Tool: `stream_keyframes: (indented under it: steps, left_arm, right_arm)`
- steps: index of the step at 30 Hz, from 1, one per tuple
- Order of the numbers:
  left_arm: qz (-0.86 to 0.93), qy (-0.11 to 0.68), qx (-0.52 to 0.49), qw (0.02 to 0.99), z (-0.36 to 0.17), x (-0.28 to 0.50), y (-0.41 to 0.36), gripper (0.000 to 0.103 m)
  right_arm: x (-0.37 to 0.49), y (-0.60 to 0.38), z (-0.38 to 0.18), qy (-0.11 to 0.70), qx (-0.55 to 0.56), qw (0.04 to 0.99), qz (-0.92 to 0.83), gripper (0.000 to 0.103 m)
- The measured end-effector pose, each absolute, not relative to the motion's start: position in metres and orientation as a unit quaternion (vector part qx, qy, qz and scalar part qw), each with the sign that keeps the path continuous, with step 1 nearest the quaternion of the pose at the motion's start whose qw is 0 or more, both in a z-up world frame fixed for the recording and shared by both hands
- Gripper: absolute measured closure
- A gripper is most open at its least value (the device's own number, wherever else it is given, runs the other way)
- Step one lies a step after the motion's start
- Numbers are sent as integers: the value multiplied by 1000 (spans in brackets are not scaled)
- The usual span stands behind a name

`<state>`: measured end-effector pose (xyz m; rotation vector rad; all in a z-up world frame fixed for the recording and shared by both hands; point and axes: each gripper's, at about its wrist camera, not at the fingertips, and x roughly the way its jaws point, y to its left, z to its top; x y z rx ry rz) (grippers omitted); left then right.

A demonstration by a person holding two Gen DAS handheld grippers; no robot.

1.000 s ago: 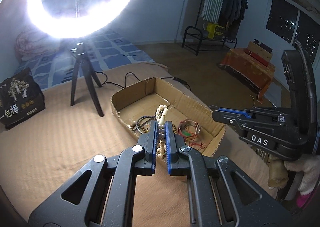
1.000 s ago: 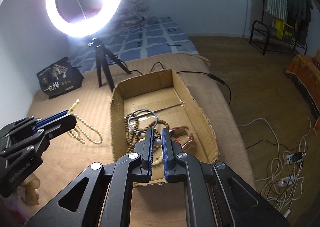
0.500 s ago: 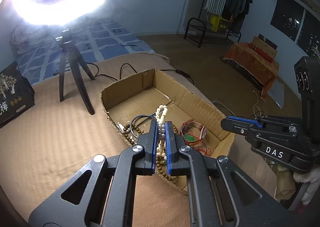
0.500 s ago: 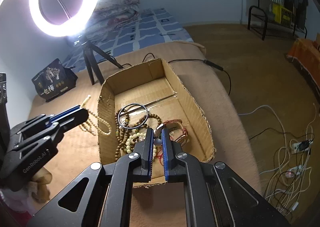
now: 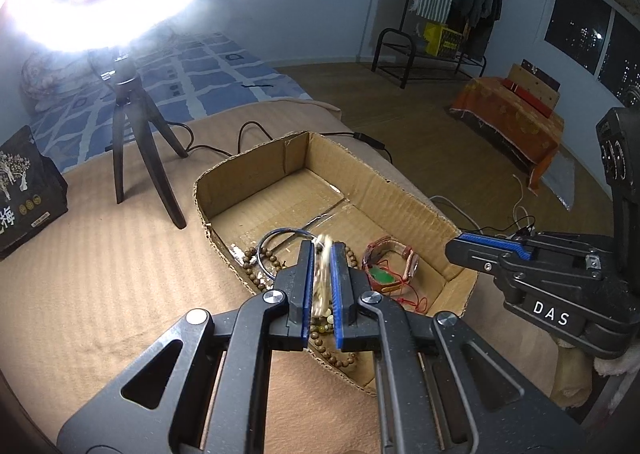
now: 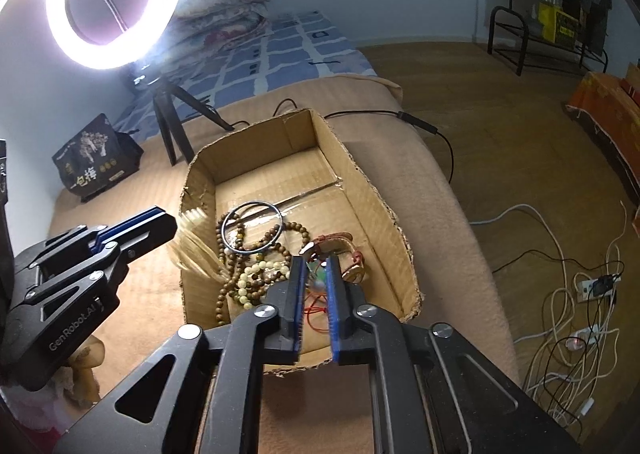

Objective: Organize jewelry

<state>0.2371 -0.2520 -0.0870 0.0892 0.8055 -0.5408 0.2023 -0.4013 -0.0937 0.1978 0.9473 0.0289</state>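
Note:
A shallow cardboard box sits on the tan blanket and holds brown bead strands, a dark bangle, cream beads and a red-corded pendant bracelet. My left gripper is over the box's near-left edge, its jaws slightly apart, with a cream bead necklace blurred and hanging between them. My right gripper hovers over the box's near end with a narrow gap and nothing held.
A ring light on a black tripod stands beyond the box. A black printed bag sits at the far left. A black cable runs off the blanket. White cables and a power strip lie on the floor.
My left gripper carried the cream necklace over the box, and its jaws have parted slightly, so the necklace is now blurred, slipping down. My right gripper moved slightly forward over the box.

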Motion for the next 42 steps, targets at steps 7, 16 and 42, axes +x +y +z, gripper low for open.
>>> stream_keyframes:
  steps: [7,16,42]
  left_arm:
    - [-250,378,43,890,-84,235,-250,57]
    - [-243,380,46,891,-85,234,-247,52]
    - [-229,343,46,910,-42,185,-210,52]
  right_arm:
    - [201,-404,-93,450,97,888,-8,49]
    - [200,-404,-91,451,84,888,-29,41]
    - [160,-371,-43,396,28,917,-42,40]
